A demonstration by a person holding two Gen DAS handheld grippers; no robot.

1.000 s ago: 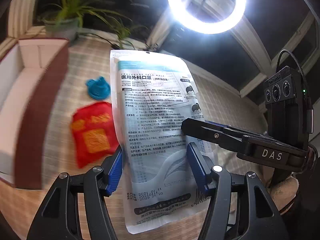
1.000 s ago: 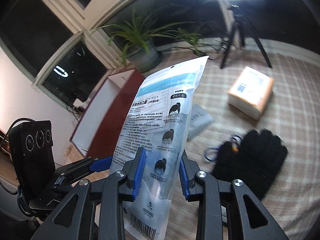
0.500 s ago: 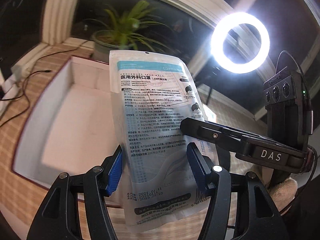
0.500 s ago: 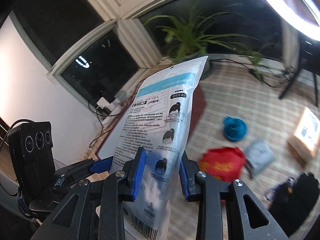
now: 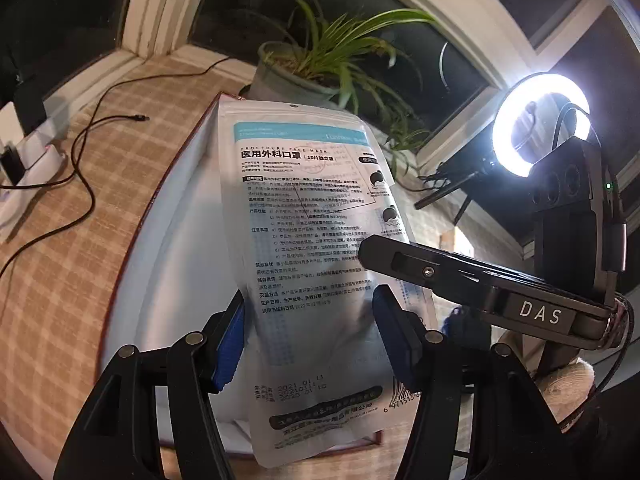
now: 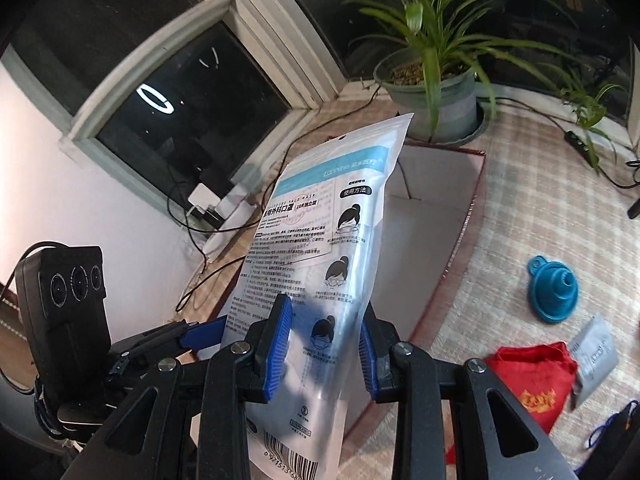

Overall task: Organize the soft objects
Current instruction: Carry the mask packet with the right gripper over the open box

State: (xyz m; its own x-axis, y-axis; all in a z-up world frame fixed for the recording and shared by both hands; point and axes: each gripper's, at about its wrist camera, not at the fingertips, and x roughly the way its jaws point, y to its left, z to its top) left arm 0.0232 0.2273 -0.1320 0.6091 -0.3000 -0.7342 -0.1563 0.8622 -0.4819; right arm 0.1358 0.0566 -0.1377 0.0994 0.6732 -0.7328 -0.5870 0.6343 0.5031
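I hold the mask pouch (image 5: 316, 240) upright over the open box (image 6: 432, 216), both the left hand-held gripper (image 5: 310, 344) and the right hand-held gripper (image 6: 324, 356) clamped on it, so it can drop inside.

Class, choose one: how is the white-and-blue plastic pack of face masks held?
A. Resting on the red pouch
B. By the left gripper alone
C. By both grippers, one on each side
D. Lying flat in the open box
C: the left gripper and the right gripper each close blue pads on the white-and-blue plastic pack of face masks, held upright.
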